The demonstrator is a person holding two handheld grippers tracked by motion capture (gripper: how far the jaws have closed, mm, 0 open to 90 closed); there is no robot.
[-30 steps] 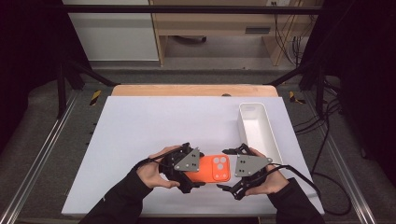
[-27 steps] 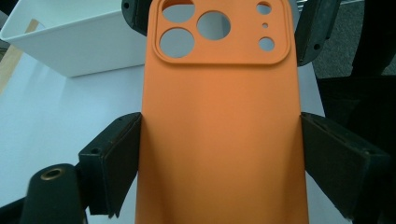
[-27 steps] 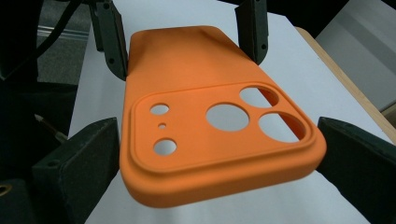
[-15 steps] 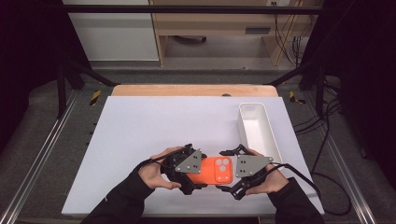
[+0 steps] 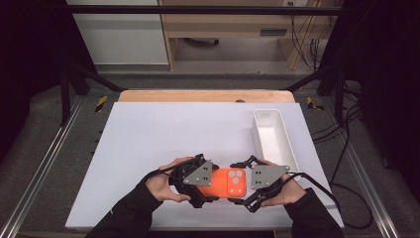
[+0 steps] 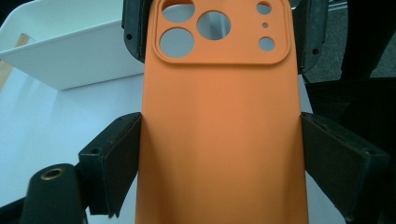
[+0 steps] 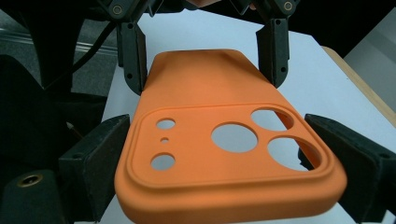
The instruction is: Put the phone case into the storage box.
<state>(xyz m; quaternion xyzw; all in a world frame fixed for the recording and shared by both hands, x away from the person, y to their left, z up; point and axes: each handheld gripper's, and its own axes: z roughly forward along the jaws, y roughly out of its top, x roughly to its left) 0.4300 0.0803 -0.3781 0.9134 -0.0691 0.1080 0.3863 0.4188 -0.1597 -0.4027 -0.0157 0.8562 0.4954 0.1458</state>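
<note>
While the orange phone case [image 5: 226, 182] is clamped at one end by the left gripper [image 5: 208, 184] and at the other by the right gripper [image 5: 247, 186] — pickup done — placement in the white tray [image 5: 273, 136] beyond the right gripper likely remains.

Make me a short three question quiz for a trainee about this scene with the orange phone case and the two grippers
1. True or false: both grippers clamp the orange phone case at once.
2. Which end of the case does the right gripper hold?
A. the plain end
B. the end with the camera cutouts
C. neither end
3. Fill in: the white tray stands on the table on the person's ____ side.

Key
1. True: the left gripper grips the long edges at one end, the right gripper grips at the other.
2. B
3. right
</note>
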